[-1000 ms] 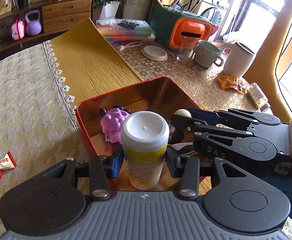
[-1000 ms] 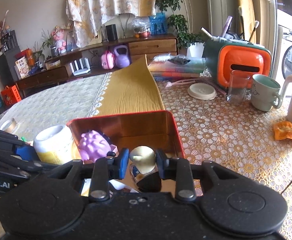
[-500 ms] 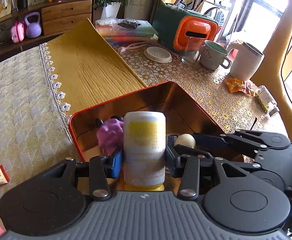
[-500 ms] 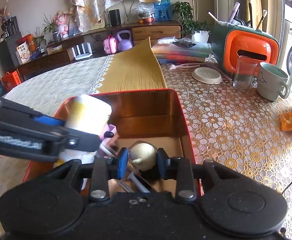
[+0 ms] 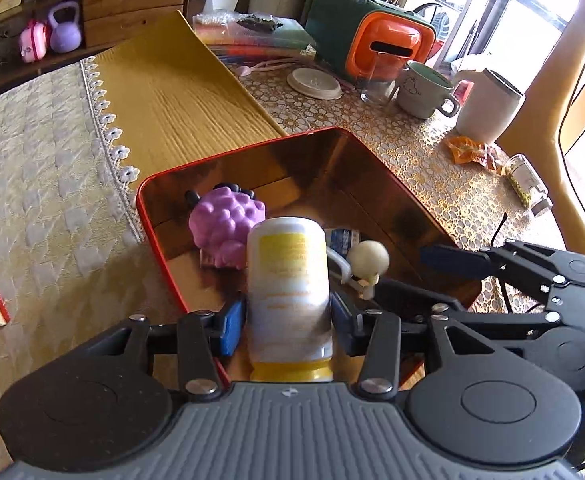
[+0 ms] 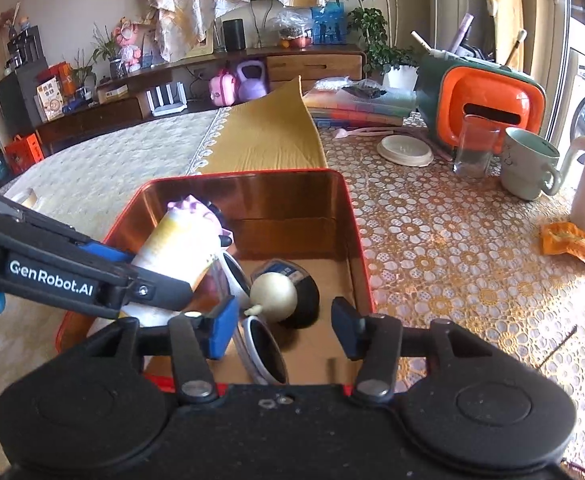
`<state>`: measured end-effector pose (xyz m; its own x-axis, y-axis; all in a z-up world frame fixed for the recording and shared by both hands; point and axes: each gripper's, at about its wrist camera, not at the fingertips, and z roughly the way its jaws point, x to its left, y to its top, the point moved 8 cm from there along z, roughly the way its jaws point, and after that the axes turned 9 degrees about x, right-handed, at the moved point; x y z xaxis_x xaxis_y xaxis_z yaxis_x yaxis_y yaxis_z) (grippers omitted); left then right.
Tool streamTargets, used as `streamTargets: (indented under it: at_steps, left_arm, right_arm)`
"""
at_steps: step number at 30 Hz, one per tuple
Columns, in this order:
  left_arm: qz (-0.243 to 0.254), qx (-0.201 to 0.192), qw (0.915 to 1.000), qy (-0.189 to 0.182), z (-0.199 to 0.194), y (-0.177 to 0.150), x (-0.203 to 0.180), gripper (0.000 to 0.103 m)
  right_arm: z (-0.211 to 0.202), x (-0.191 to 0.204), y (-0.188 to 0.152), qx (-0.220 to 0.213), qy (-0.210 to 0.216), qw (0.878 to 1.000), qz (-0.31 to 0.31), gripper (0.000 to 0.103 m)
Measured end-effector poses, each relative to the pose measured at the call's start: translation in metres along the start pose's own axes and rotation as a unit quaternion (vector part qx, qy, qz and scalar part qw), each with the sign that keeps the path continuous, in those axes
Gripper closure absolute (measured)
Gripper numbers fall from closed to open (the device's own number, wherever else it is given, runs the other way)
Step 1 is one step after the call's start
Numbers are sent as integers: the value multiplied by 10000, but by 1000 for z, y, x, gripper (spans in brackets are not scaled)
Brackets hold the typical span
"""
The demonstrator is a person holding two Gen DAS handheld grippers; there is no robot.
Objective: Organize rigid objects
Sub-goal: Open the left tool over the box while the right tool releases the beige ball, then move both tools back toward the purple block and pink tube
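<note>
A red-rimmed metal tin (image 5: 160,248) (image 6: 356,240) sits on the table. My left gripper (image 5: 288,324) is shut on a white and yellow bottle (image 5: 288,284), tipped forward over the tin; the bottle also shows in the right wrist view (image 6: 176,248). A purple bumpy toy (image 5: 224,224) lies at the tin's back left. My right gripper (image 6: 284,328) is open over the tin's near end. A small toy with a round cream head (image 6: 274,292) (image 5: 368,258) lies in the tin between its fingers, untouched.
On the lace cloth to the right stand a glass (image 6: 474,148), a mug (image 6: 528,164), a white jug (image 5: 488,106), an orange and green holder (image 6: 488,108) and a white lid (image 6: 404,150). An orange wrapper (image 6: 568,240) lies nearby. A yellow runner (image 5: 172,92) stretches behind the tin.
My right gripper has opened and let the cream-headed toy drop into the tin. My left gripper has tilted the bottle forward and down over the tin.
</note>
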<state>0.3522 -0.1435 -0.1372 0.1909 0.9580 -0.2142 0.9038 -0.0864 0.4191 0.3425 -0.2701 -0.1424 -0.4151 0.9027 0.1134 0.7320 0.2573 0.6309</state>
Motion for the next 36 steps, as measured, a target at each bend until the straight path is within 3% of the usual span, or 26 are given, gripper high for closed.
streamTargets:
  at_steps: [3, 7, 20, 32, 36]
  left_arm:
    - [8, -14, 10000, -62, -4, -4, -4, 55]
    - [123, -118, 9999, -26, -14, -12, -9, 43]
    - [356, -680, 9969, 158, -69, -37, -9, 42]
    - [-25, -1201, 9915, 498, -126, -70, 30, 42]
    - [-132, -1332, 9888, 666, -142, -80, 47, 42]
  right_arm:
    - [-8, -1, 0, -65, -67, 10000, 32, 48]
    - [-16, -2, -2, -78, -54, 9999, 126, 48]
    - [-58, 26, -3, -279, 167, 9994, 138, 41]
    - [-90, 84, -7, -404, 473, 9980, -131, 38]
    - [-94, 107, -8, -444, 597, 9970, -224, 30]
